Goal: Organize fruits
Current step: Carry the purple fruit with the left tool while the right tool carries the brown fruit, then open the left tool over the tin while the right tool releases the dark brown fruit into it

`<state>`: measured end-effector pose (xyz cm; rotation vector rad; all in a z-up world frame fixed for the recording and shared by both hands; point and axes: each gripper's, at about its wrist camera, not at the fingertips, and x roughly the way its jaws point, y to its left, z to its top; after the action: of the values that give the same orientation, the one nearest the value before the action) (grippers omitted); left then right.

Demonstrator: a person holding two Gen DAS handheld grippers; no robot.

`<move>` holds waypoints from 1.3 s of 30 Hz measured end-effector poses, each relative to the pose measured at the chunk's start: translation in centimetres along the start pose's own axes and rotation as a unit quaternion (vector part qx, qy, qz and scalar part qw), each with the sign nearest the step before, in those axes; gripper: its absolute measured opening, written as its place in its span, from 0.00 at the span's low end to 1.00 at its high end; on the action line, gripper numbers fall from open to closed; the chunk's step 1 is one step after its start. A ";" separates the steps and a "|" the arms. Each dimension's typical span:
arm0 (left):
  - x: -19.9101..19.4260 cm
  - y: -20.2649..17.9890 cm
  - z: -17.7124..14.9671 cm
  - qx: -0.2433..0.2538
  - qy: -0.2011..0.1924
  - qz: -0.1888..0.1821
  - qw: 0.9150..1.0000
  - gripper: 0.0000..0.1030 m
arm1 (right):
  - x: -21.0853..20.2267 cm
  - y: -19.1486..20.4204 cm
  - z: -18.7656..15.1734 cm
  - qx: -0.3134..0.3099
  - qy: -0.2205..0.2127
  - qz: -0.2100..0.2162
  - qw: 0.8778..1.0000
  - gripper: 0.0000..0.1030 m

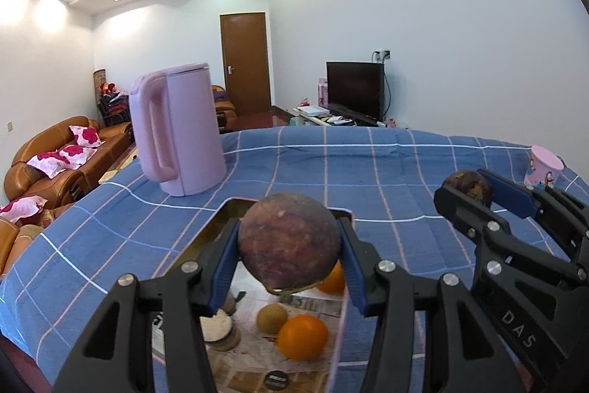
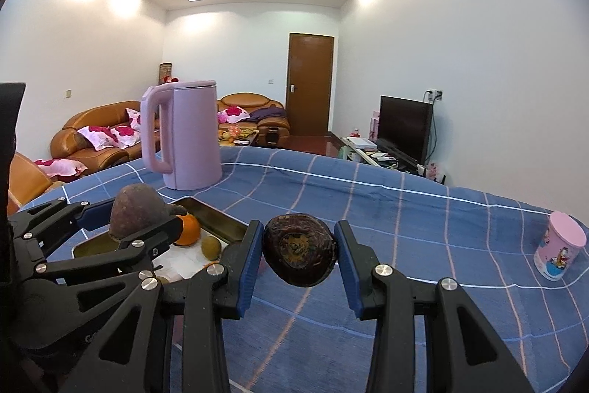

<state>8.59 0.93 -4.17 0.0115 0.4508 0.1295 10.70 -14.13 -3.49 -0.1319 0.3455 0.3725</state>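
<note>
a big round purple fruit (image 1: 289, 240) sits clamped between the blue pads of the left gripper (image 1: 291, 245), lifted above the metal tray (image 1: 210, 234); its fingers are parted only as wide as the fruit. in the tray, on a paper lining, lie two oranges, one near (image 1: 302, 337) and one (image 1: 333, 279) half hidden behind the held fruit, with a small brown-green fruit (image 1: 271, 318) between them and a pale cut piece (image 1: 219, 328) to the left. to the right, the right gripper (image 2: 299, 255) pinches a smaller dark wrinkled fruit (image 2: 300, 249), held in the air over the blue checked cloth (image 2: 405, 227), its fingers also closed to the fruit's width. the two grippers are near each other, side by side. farther back on the left stands a pink kettle (image 1: 176, 131), upright, handle turned left. at the far right of the cloth stands a pink cartoon cup (image 2: 559, 245). beyond the table are brown sofas (image 2: 103, 135), a dark television (image 2: 405, 127) and a wooden door (image 2: 311, 83).
</note>
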 end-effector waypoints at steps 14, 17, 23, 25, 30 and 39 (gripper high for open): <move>1.3 2.3 0.2 -0.004 0.022 0.007 1.000 0.52 | 1.4 2.4 0.9 -0.016 0.001 0.025 1.000 0.40; 1.7 2.8 0.2 -0.006 0.031 0.006 0.999 0.52 | 1.8 2.9 1.0 -0.020 0.002 0.029 0.999 0.41; 2.2 3.6 0.5 -0.004 0.041 0.005 0.999 0.52 | 2.5 3.8 1.2 -0.023 0.006 0.037 0.999 0.41; 2.4 3.9 0.6 -0.006 0.044 0.004 0.999 0.52 | 2.7 4.0 1.2 -0.024 0.008 0.040 0.999 0.41; 3.3 5.0 0.7 -0.015 0.060 0.000 0.998 0.52 | 3.3 4.7 1.4 -0.029 0.012 0.047 0.998 0.41; 4.7 6.2 0.7 -0.015 0.081 0.002 0.997 0.52 | 5.3 5.4 1.3 -0.021 0.039 0.059 0.997 0.41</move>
<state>12.34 7.66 -5.30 -0.0286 0.6106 0.1413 13.72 -7.10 -4.49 -0.1672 0.4234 0.4928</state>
